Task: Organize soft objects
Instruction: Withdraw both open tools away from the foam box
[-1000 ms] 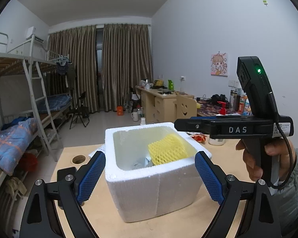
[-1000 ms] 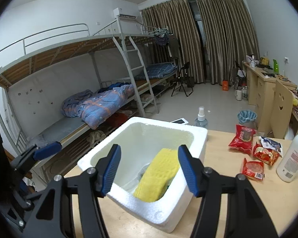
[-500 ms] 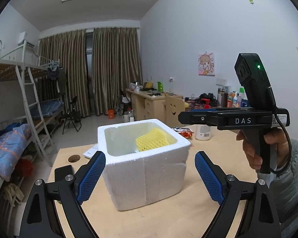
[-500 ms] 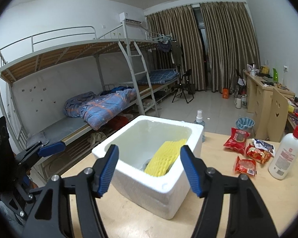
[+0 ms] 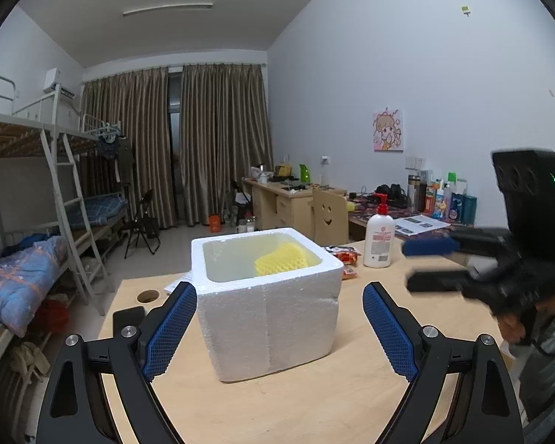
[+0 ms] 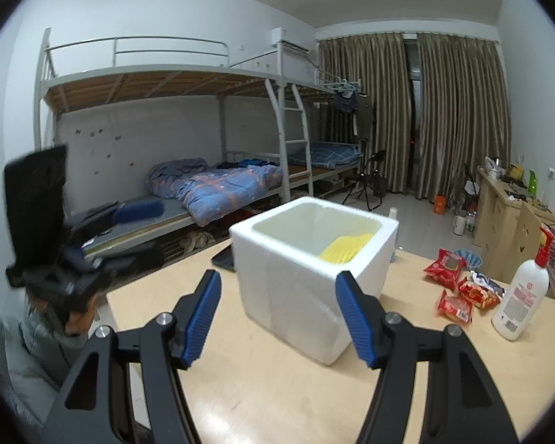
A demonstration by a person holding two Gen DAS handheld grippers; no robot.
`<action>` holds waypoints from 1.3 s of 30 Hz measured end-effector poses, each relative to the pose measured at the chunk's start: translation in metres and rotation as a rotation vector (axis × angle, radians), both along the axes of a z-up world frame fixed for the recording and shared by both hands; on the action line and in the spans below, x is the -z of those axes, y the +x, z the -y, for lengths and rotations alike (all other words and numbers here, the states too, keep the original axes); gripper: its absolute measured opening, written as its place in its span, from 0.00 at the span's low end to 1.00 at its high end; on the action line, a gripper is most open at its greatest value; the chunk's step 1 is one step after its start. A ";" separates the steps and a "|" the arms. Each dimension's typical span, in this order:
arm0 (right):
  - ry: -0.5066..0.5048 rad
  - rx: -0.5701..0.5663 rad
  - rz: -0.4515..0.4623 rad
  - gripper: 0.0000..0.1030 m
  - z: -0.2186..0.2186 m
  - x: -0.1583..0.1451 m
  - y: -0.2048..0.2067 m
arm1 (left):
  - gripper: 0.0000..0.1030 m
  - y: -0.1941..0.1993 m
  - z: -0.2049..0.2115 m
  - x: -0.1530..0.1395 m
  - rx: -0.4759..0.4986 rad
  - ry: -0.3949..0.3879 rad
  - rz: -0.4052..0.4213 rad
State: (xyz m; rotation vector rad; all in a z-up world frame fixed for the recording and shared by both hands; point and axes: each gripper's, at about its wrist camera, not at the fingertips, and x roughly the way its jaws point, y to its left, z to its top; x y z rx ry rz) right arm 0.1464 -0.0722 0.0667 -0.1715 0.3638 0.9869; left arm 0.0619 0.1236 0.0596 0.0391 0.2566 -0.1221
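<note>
White foam box (image 5: 273,314) standing upright and open-topped on the bench (image 5: 314,403), just ahead of the left gripper (image 5: 279,327), whose blue pads stand wide apart with nothing between them, the box lying beyond their tips. Yellow foam net (image 5: 282,262) inside the box, leaning against its far wall, long axis sloping up toward the far right corner. Right gripper (image 6: 277,318) likewise parted and empty, the box (image 6: 307,277) in front of it and the net (image 6: 346,247) showing over the rim. Lotion bottle (image 6: 520,296) and red snack packets (image 6: 458,288) to the right of that gripper; a dark phone (image 6: 224,257) beside the box's left wall.
</note>
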 end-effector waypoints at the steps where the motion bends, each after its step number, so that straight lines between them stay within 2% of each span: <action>1: -0.003 -0.010 -0.001 0.67 0.001 0.002 -0.005 | 0.89 -0.001 0.001 0.000 0.001 -0.001 0.002; 5: -0.028 -0.066 0.019 0.66 0.006 0.018 -0.033 | 0.89 -0.005 0.010 0.002 -0.015 0.010 0.022; 12: -0.152 -0.157 0.012 0.54 0.005 0.051 -0.062 | 0.89 -0.002 0.021 0.011 -0.003 0.020 -0.002; 19: -0.231 -0.329 0.013 0.52 -0.004 0.086 -0.110 | 0.89 -0.006 0.021 0.020 -0.015 -0.024 -0.008; 23: -0.229 -0.326 0.009 0.52 -0.003 0.098 -0.116 | 0.89 -0.019 0.022 0.022 -0.009 -0.053 -0.003; 28: -0.260 -0.324 0.005 0.52 0.000 0.109 -0.118 | 0.89 -0.032 0.030 0.023 -0.044 -0.028 0.051; 30: -0.250 -0.303 0.013 0.52 0.002 0.106 -0.118 | 0.89 -0.032 0.034 0.026 -0.064 0.004 0.051; 35: -0.165 -0.237 0.061 0.52 0.022 0.088 -0.114 | 0.89 -0.044 0.032 0.037 -0.017 -0.033 0.029; 39: -0.110 -0.150 0.099 0.60 0.038 0.073 -0.107 | 0.89 -0.061 0.032 0.042 0.042 -0.046 0.026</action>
